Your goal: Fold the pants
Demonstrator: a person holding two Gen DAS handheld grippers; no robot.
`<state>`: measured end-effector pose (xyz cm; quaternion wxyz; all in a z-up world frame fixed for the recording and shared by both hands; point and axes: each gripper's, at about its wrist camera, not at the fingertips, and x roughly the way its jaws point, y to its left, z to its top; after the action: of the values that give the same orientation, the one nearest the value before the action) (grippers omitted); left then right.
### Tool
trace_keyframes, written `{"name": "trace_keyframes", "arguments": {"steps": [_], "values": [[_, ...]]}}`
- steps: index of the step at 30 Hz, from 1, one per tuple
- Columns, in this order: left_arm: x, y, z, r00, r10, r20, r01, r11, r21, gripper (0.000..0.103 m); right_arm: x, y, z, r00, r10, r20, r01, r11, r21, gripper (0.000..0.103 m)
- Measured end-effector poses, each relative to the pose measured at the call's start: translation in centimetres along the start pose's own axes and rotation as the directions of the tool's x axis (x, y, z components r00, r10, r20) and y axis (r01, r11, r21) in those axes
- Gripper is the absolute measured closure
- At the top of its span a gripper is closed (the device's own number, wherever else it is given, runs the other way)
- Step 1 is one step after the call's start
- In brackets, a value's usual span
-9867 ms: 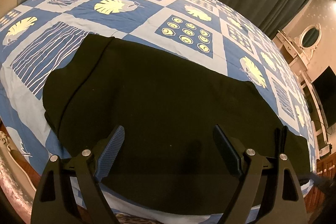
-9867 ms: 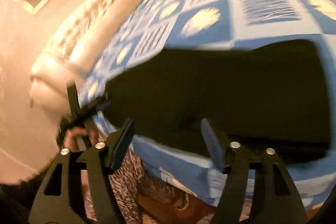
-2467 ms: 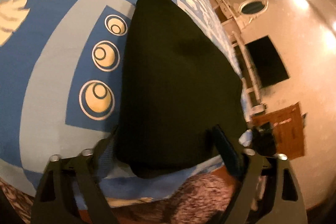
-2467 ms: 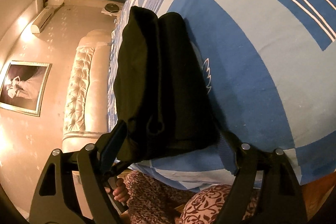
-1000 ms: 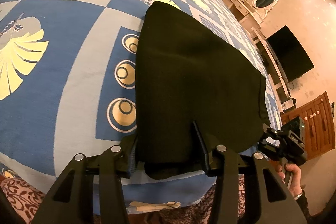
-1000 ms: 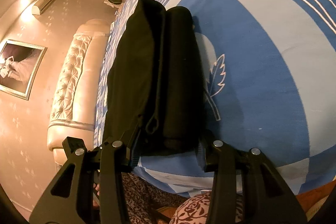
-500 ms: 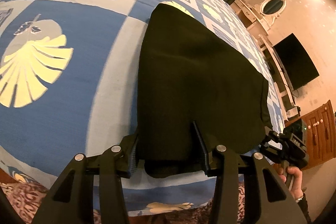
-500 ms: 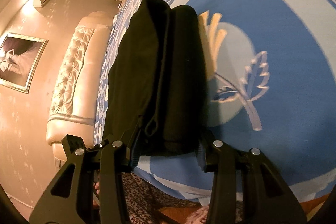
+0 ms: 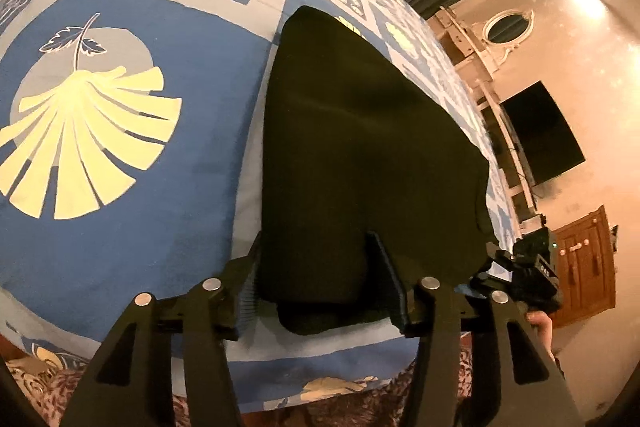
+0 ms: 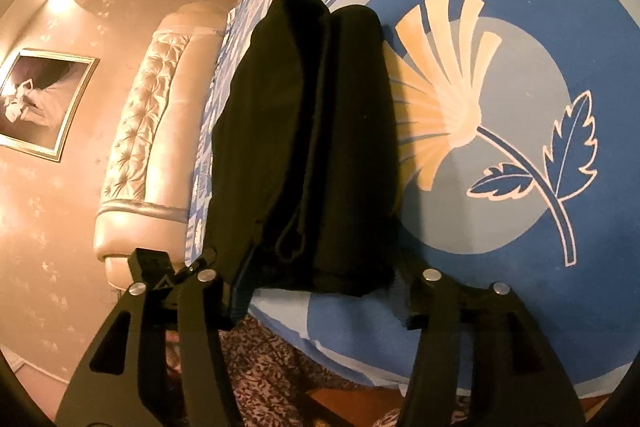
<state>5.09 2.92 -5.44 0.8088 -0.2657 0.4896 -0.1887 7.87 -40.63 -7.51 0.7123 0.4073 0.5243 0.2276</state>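
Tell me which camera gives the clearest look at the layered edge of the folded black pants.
The right wrist view. There the pants show their stacked layers, a seam line and a small cord loop near the right gripper. The left wrist view shows only the smooth flat top of the pants, with the left gripper clamped on the near edge.

The bed (image 9: 120,187) carried a blue patchwork cover (image 9: 192,39) w/ cream leaf prints, ring squares & wavy-line squares. Folded black pants (image 9: 360,147) lay directly on it, near the front edge, in a compact stack; from the right wrist view the pants (image 10: 312,131) showed two thick folded layers side by side, a cord loop at the near end. A big leaf print (image 9: 80,143) sat just beside the pants. Tufted cream headboard (image 10: 144,131) stood at the bed's end. Below the front edge, patterned floor (image 10: 272,379).
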Motion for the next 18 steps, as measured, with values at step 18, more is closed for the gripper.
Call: {"name": "trace_keyframes", "arguments": {"steps": [18], "values": [[2.2, 4.4, 8.2, 0.988, -0.154, 0.008, 0.154, 0.988, -0.019, 0.026, -0.3, -1.0, 7.3, 0.997, 0.050, 0.065, -0.049, 0.999, -0.008, 0.020]]}}
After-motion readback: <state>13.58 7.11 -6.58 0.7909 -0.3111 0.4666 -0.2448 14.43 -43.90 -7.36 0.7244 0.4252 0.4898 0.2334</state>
